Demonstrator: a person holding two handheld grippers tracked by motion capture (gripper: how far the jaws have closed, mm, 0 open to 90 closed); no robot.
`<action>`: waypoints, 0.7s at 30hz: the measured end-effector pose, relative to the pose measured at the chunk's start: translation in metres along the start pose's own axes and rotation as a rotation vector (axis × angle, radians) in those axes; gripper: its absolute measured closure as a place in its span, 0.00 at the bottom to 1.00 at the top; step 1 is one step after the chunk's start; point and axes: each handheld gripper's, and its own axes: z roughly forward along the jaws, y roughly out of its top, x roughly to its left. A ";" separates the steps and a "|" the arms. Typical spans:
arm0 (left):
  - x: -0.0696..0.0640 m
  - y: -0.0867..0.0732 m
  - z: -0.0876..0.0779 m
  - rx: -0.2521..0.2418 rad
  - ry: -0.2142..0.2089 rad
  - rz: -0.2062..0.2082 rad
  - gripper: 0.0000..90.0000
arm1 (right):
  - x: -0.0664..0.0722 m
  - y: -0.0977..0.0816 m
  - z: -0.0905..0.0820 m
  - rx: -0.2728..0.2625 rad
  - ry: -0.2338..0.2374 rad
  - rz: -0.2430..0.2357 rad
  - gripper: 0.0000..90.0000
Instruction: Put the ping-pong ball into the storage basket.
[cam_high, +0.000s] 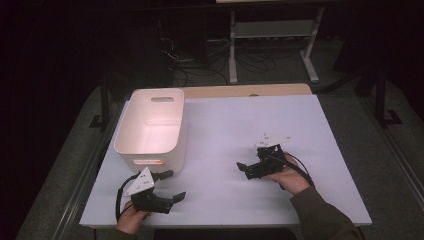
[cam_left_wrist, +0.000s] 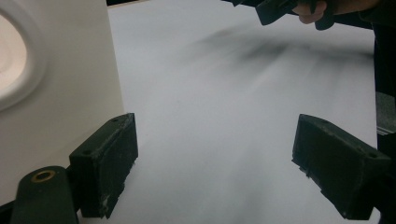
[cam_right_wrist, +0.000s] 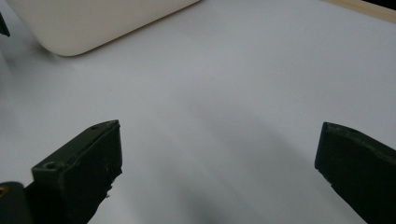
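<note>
Right now both pairs of tongs hover low over the white counter (cam_high: 225, 130), each held in one of the person's hands, and neither has hold of anything. The left tongs (cam_high: 172, 186) sit near the front left corner of the counter, just in front of the white bin (cam_high: 150, 127). In the left gripper view the two black jaws stand wide apart with only bare counter surface between them, and the bin's smooth wall (cam_left_wrist: 60, 84) rises just beside the left-hand jaw; whether that jaw touches the wall cannot be told. The right tongs (cam_high: 243, 169) are farther right, near the middle of the counter's right half, pointing left toward the bin and well apart from it. In the right gripper view their jaws are also spread wide over plain white surface, with the rounded bottom corner of the bin (cam_right_wrist: 93, 23) at the top left. The right hand (cam_high: 290, 177) wraps the gripper body from behind, a dark green sleeve (cam_high: 320, 215) trailing to the bottom edge. The left hand (cam_high: 131, 219) grips its tool from below at the counter's front edge. The bin stands upright on the left side of the counter, its handle cutout facing the far end, and its inside looks empty from above. A strip of bare wood (cam_high: 250, 91) shows along the counter's far edge.
</note>
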 end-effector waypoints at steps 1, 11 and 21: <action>0.000 0.000 0.000 0.000 0.000 -0.001 0.16 | -0.001 -0.002 -0.003 -0.009 -0.003 0.005 0.00; 0.000 0.000 0.000 0.000 0.000 0.000 0.16 | -0.007 -0.019 -0.022 -0.037 -0.032 0.034 0.00; 0.000 0.000 0.000 0.001 0.000 0.000 0.16 | -0.009 -0.037 -0.035 -0.037 -0.042 0.058 0.00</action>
